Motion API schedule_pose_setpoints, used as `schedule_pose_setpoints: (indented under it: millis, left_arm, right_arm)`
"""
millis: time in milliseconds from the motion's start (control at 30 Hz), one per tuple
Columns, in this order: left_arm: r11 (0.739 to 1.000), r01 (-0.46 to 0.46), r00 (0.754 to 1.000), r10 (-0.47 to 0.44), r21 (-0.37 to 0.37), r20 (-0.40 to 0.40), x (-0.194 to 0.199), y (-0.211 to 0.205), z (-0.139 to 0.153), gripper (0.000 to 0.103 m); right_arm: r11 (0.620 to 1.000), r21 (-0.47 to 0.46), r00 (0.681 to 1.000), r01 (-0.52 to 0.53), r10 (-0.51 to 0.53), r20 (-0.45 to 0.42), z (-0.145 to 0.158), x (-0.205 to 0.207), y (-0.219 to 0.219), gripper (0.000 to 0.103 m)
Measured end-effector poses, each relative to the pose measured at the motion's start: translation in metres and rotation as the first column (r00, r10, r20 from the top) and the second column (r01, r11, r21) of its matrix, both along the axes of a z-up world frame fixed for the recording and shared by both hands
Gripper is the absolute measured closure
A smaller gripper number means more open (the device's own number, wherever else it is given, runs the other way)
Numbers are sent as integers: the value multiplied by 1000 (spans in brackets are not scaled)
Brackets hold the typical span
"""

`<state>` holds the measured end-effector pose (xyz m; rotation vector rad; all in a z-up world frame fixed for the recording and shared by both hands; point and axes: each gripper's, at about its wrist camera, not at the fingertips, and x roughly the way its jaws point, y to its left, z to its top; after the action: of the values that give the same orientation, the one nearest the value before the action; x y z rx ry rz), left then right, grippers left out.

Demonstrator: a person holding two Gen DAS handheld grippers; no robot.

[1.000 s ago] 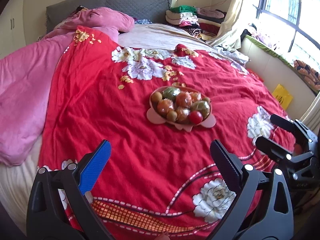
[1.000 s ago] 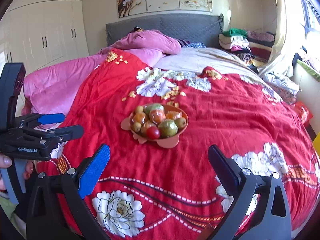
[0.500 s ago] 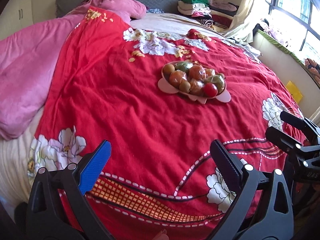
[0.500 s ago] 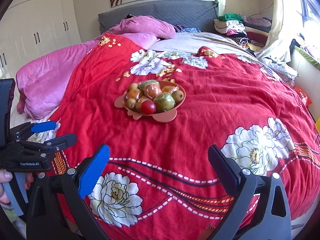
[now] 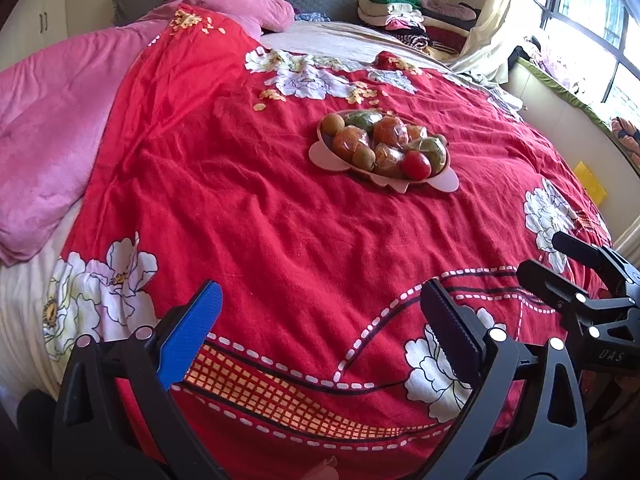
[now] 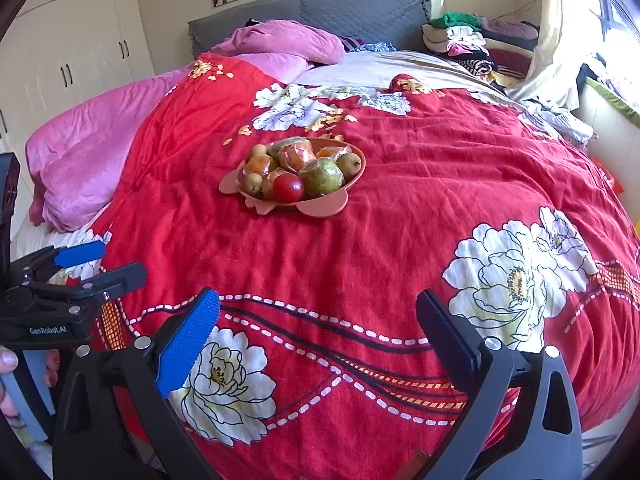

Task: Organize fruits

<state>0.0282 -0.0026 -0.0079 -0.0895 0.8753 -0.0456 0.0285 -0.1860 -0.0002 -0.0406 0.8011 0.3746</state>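
A pink bowl (image 5: pixel 323 158) heaped with fruit sits mid-bed on a red floral quilt (image 5: pixel 248 216). In it lie a red tomato (image 5: pixel 417 165), a green wrapped fruit (image 5: pixel 431 149), orange wrapped fruits (image 5: pixel 351 140) and small brown ones. The right wrist view shows the same bowl (image 6: pixel 320 209), tomato (image 6: pixel 289 187) and green fruit (image 6: pixel 322 176). My left gripper (image 5: pixel 320 296) is open and empty, well short of the bowl. My right gripper (image 6: pixel 318 302) is likewise open and empty. Each appears in the other's view: right gripper (image 5: pixel 546 256), left gripper (image 6: pixel 116 260).
A pink blanket (image 5: pixel 48 120) covers the bed's left side, below a grey headboard (image 6: pixel 360 12). Folded clothes (image 6: pixel 460 40) are piled at the back right. Wardrobe doors (image 6: pixel 80 40) stand left, a window (image 5: pixel 592 20) right. A hand (image 6: pixel 8 360) holds the left gripper's handle.
In both views the bowl has shifted upward in the frame and more of the quilt's near end shows. Both grippers stay open and empty.
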Motion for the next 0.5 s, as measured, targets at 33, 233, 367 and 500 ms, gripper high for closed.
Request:
schedule_pose_setpoints:
  millis: [33,233,367,500]
  left_arm:
    - [1000,4,1000,-4,1,-5,0,-1,-1,10]
    - [1000,6,1000,-6,7,-9,-1,-5,-3,10]
    - [1000,11,1000,-11,9,-17,-1,-6,-4,10]
    - [1000,7,1000,-7,14,-17,-1,-6,-3,10]
  right_arm:
    - [1000,3,1000,0,0,2,0,0,0,5]
    - [1000,-2,1000,1,-1,4,-1,-1,0,5]
    - [1000,-3,1000,0,0,4,-2,-1,0,5]
    - [1000,-3,1000,0,0,4,-2,-1,0,5]
